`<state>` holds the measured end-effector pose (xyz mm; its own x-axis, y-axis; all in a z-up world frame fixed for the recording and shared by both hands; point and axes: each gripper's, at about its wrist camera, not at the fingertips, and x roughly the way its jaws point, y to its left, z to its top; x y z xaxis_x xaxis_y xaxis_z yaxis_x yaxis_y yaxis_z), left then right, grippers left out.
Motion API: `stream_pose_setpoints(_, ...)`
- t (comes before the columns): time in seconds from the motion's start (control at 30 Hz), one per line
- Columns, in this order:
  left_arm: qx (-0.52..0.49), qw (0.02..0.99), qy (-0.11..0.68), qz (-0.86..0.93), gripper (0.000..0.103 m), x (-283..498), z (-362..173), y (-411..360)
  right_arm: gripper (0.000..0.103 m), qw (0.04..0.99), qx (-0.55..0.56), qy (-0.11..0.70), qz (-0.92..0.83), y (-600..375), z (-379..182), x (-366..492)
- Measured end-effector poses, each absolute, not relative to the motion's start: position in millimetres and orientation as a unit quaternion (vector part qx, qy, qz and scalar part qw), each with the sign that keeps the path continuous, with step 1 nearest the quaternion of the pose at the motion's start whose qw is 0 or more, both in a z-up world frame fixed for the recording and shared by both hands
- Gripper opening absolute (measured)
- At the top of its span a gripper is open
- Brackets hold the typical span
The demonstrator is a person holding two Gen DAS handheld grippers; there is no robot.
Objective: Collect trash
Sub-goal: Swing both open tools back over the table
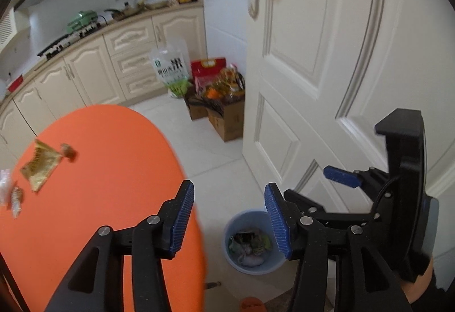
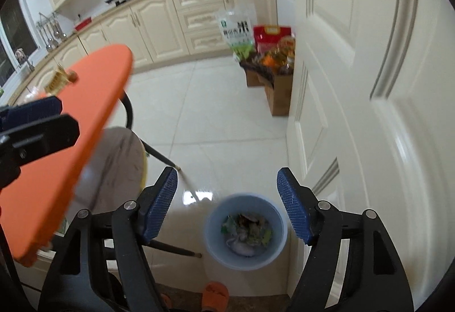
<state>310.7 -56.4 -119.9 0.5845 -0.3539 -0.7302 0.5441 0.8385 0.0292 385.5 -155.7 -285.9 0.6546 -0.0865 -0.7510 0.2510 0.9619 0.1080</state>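
Left wrist view: the left gripper (image 1: 229,222) stands open and empty over the orange table's (image 1: 108,169) right edge, with the remaining wrappers (image 1: 39,165) lying near the far left edge, their long axis running away from the camera, and the blue bin (image 1: 231,250) on the floor below. Right wrist view: the right gripper (image 2: 227,205), open and empty, hangs above the bin (image 2: 212,226), so the left gripper is judged nearer the wrappers (image 2: 58,80).

A white panelled door (image 1: 327,56) stands at the right. Beside it on the pale tiled floor (image 2: 216,118) sit brown cardboard boxes (image 1: 224,118) of groceries, against cream wooden cabinets (image 2: 159,24). A green lidded pot (image 1: 82,19) rests on the stove.
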Motion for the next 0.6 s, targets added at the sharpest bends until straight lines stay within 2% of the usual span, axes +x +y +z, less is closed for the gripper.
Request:
stream_pose_setpoints(0.07,0.119,0.889,0.365,-0.250,0.056,299.6,-109.2,-34.6,0.073,0.911,0.098,0.392,-0.088,-143.1,-268.2,385.3)
stream_pose_setpoints(0.13,0.111,0.898,0.355,-0.235,0.059,293.9,-97.2,-8.8,0.081,0.917,0.089,0.380,-0.079,-123.9,-247.3,388.6)
stream_pose_setpoints(0.4,0.080,0.927,0.334,-0.153,0.064,280.4,-66.8,120.9,0.082,0.933,0.044,0.357,-0.009,-28.6,-194.8,439.2)
stream_pose_setpoints(0.6,0.058,0.931,0.355,-0.057,0.065,307.9,-64.7,225.3,0.081,0.927,0.018,0.373,0.033,35.5,-196.3,503.8)
